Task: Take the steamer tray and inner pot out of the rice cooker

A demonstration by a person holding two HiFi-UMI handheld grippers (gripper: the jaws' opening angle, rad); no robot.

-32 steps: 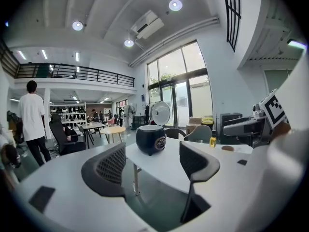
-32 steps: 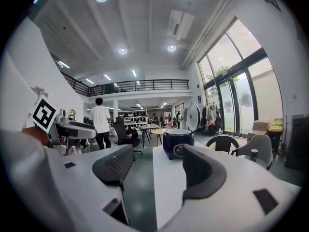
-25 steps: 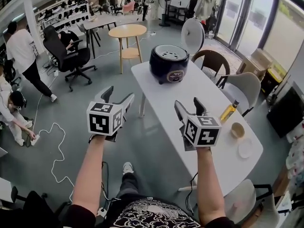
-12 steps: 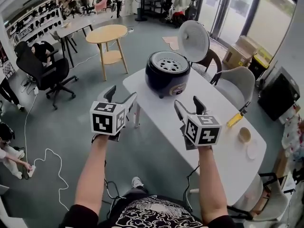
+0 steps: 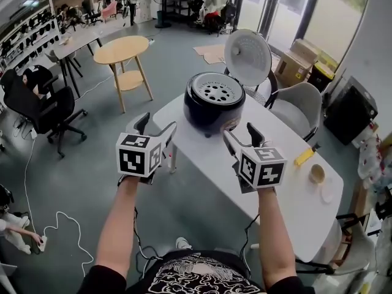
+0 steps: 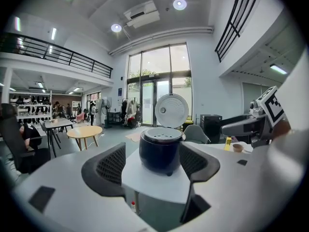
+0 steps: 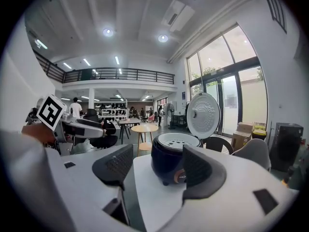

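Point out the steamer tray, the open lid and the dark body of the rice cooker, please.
steamer tray [image 5: 217, 92]: head view, on its white perforated middle.
open lid [image 5: 247, 57]: head view, on the middle of its inner face.
rice cooker body [image 5: 205, 114]: head view, on its dark front wall.

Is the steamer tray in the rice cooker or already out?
In. The lid stands open and the perforated steamer tray sits across the mouth of the rice cooker.
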